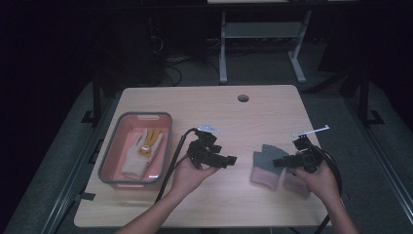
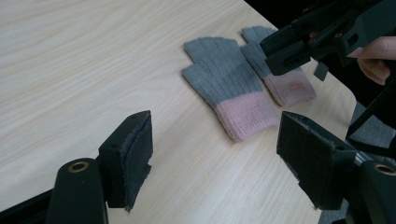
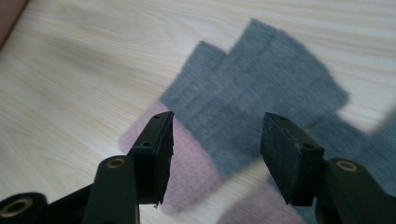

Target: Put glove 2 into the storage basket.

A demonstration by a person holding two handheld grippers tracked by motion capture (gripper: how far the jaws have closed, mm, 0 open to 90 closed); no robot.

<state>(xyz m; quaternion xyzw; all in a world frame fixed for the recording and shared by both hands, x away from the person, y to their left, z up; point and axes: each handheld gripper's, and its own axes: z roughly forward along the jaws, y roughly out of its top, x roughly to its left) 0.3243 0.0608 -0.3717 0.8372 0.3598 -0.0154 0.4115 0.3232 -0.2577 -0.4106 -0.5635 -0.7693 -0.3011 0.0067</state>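
**Both grippers gaping over the grey-and-pink gloves**

Here the right gripper [image 3: 215, 154] hangs just above the nearer grey-and-pink glove [image 3: 261, 93], its two black jaws standing apart with nothing between them; in its own view the glove's grey finger part and pink cuff lie blurred behind the gap. From the high view the right gripper [image 1: 280, 162] sits over the right part of the tabletop [image 1: 204, 105], held in the person's right hand [image 1: 319, 180], with its jaws pointing left over the gloves.

The left gripper [image 2: 215, 154] is likewise spread wide and empty, its padded jaws framing bare wood. It is held in the left hand [image 1: 187, 175] near the middle of the tabletop and points right, toward the gloves but apart from them.

Two fingerless knit gloves lie flat side by side on the tabletop, cuffs toward the person. The left gripper view shows the first glove [image 2: 231, 86] in full and the second glove [image 2: 280, 74] just beyond it, partly behind the right gripper's jaws.

Well to the left stands a pink basin with a grey rim [image 1: 113, 141]. Inside it lies a cream-and-yellow glove [image 1: 141, 151].

A round cable hole [image 1: 243, 98] sits near the tabletop's far edge.
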